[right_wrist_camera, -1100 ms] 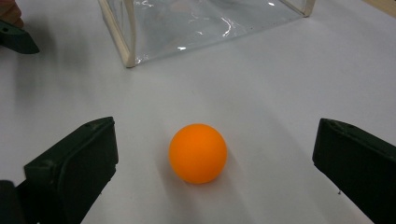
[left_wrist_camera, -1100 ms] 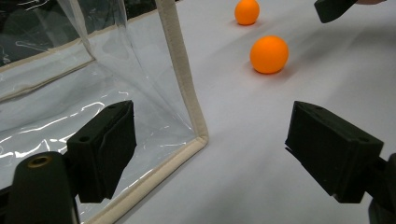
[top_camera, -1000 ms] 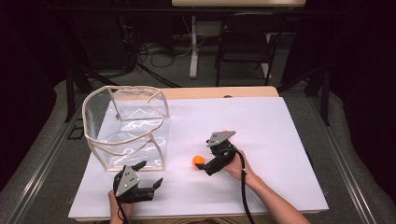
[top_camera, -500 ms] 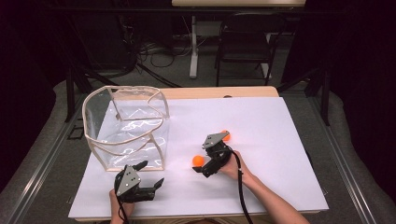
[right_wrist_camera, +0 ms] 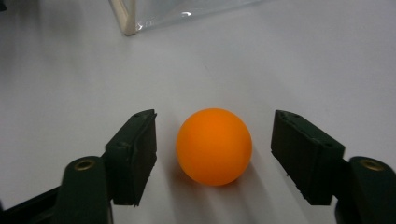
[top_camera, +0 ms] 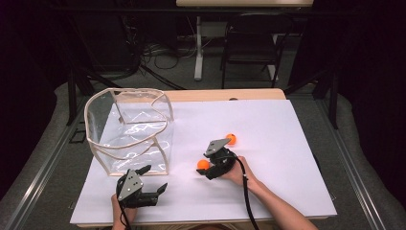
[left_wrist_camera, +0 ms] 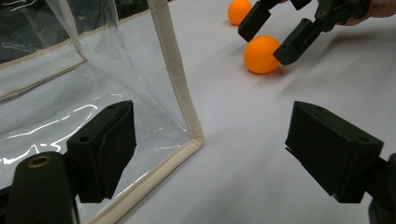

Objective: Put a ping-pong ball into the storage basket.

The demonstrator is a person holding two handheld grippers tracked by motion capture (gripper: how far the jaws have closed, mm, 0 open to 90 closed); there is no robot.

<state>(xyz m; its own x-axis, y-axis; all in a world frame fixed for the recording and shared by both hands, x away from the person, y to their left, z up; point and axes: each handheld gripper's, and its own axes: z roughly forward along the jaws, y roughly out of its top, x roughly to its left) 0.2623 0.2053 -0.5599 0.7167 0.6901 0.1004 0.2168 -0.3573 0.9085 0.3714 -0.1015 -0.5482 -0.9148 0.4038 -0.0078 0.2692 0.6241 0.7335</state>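
The right tongs (top_camera: 205,168) sit low over the white tabletop (top_camera: 287,143) with their jaws spread wide around an orange ball (top_camera: 203,164). In the right gripper view the ball (right_wrist_camera: 214,146) rests on the tabletop between the two black jaws, with a clear gap on each side, so neither jaw touches it. In the left gripper view the same tongs (left_wrist_camera: 275,35) straddle the ball (left_wrist_camera: 261,54) from the upper right, one jaw just beside its top and the other by its right side.

A second orange ball (top_camera: 231,138) lies on the tabletop a little farther from the person, just beyond the right tongs' grey plate.

The left tongs (top_camera: 155,179) rest near the front edge of the tabletop, jaws well apart and holding nothing. They point toward the near corner of a clear plastic bin (top_camera: 129,139) with a beige fabric rim; in their own view the left jaw lies in front of the bin's (left_wrist_camera: 184,102) transparent wall, though contact cannot be told.
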